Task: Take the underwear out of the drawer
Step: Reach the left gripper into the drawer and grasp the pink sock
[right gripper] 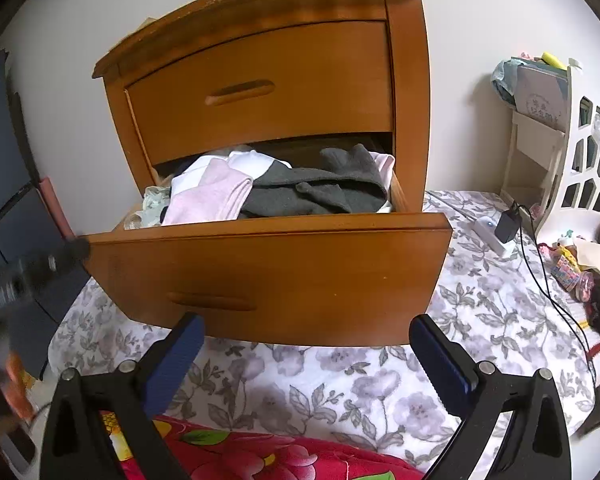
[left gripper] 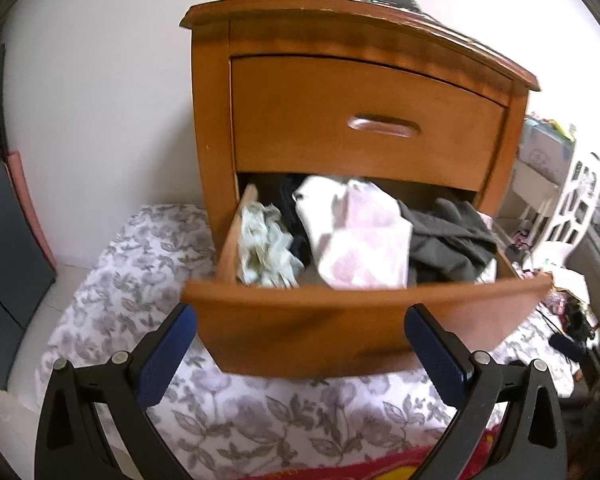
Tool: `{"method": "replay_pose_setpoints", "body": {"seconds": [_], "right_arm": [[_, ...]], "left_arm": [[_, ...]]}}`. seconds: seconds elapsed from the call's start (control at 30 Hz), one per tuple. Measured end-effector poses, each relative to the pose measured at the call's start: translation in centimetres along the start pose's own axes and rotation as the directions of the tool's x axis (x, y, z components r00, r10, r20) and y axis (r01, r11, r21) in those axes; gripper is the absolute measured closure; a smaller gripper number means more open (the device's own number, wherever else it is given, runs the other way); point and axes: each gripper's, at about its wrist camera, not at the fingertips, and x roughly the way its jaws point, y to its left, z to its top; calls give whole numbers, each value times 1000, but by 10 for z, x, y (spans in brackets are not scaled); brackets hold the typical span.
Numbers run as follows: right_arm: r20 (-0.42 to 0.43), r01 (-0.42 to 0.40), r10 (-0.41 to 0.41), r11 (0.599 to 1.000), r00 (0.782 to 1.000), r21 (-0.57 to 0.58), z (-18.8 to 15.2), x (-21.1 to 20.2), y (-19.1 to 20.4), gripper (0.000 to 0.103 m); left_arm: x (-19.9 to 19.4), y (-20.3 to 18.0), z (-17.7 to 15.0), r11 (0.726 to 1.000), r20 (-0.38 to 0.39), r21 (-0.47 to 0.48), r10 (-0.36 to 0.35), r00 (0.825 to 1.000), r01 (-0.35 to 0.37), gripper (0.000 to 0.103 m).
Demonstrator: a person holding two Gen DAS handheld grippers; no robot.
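Nearest the cameras, the left gripper hung with its jaws wide and empty, just short of the drawer front, over the floral sheet. The right gripper was likewise spread wide and held nothing, below the drawer's recessed handle. Neither touched the wood.

The drawer stood pulled out from the nightstand, its front tilted, and it was stuffed to the rim. A pale green crumpled piece lay at the left, a pink-and-white garment in the middle and a grey garment at the right, with dark cloth between. Which of these was the underwear could not be told for certain; the small green piece seemed likeliest.

The risks, as judged: the clothes overlapped, so a pinch on one could drag its neighbours over the rim onto the sheet. A low reach could strike the drawer front and shove it back. A lift straight up might catch on the shut top drawer, which overhung the back of the pile. A shallow pinch on loose folds could slip
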Motion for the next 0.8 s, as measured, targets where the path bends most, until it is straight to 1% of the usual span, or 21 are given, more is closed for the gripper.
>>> {"method": "replay_pose_setpoints", "body": {"seconds": [0.03,0.07,0.1,0.13,0.17,0.33,0.47,0.53,0.6,0.63,0.67,0.73,0.8], "right_arm": [[1,4,-4,1000,1000,7,0,0,-1,0],[-1,7,-7,1000,1000,14,-1,1,-2,0],[-7,11,-11,1000,1000,17,-1,2,-3,0],[-19,17,-16,1000,1000,20,-1,4,-4,0],[-33,23,-22,999,999,24,-2,6,-4,0],[-44,29,-28,999,999,34,-4,8,-7,0],[-57,23,-21,999,998,34,-5,11,-8,0],[-61,18,-15,999,998,40,-5,12,-9,0],[-66,12,-9,999,998,47,-4,13,-10,0],[-71,9,-5,999,997,49,-4,14,-10,0],[-74,6,-2,999,997,50,-5,15,-10,0],[-81,3,1,999,997,52,-5,16,-11,0],[-85,-1,6,999,996,51,-5,17,-11,0]], "left_arm": [[4,0,7,999,-18,-2,32,999,-32,0],[8,1,14,999,-30,-13,49,998,-49,0],[11,2,18,999,-38,-31,35,999,-36,0],[16,2,22,999,-57,-47,5,998,-8,0],[22,2,26,999,-87,-53,-14,996,10,0],[44,-14,47,1000,-163,12,-24,986,26,0],[64,-22,66,999,-242,11,-42,969,47,1],[73,-27,76,999,-261,30,-27,965,36,3],[80,-34,85,997,-274,72,4,962,16,10],[84,-37,89,997,-283,83,13,959,10,12],[89,-39,92,996,-296,83,13,955,13,15],[97,-44,96,996,-323,79,-3,946,30,15],[105,-53,99,994,-342,100,-3,940,39,15]]}}
